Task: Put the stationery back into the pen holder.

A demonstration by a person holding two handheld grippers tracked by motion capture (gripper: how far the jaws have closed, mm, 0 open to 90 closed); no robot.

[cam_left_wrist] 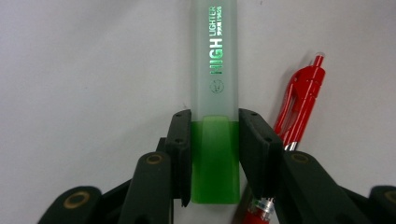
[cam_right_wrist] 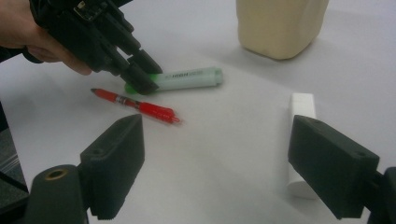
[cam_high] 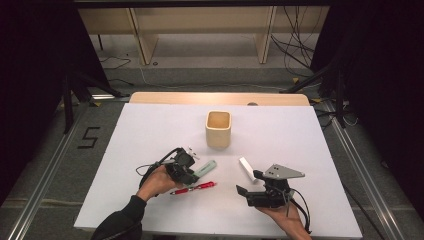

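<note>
A pale green highlighter (cam_high: 205, 169) (cam_left_wrist: 215, 56) (cam_right_wrist: 187, 78) lies flat on the white sheet. My left gripper (cam_high: 192, 175) (cam_left_wrist: 215, 140) (cam_right_wrist: 142, 79) is shut on its darker green cap end, a pad pressed to each side. A red pen (cam_high: 195, 188) (cam_left_wrist: 303, 98) (cam_right_wrist: 135, 105) lies just beside it, outside the jaws. My right gripper (cam_high: 248, 182) (cam_right_wrist: 219, 154) is held low over the sheet, open wide with nothing between its fingers. A white block (cam_high: 246, 167) (cam_right_wrist: 301, 105) lies partly behind its right jaw.
A cream square cup (cam_high: 218, 129) (cam_right_wrist: 278, 28) stands upright near the middle back of the white sheet (cam_high: 150, 130). The wooden table edge (cam_high: 220, 98) runs behind it. Dark stands and cables flank the table on both sides.
</note>
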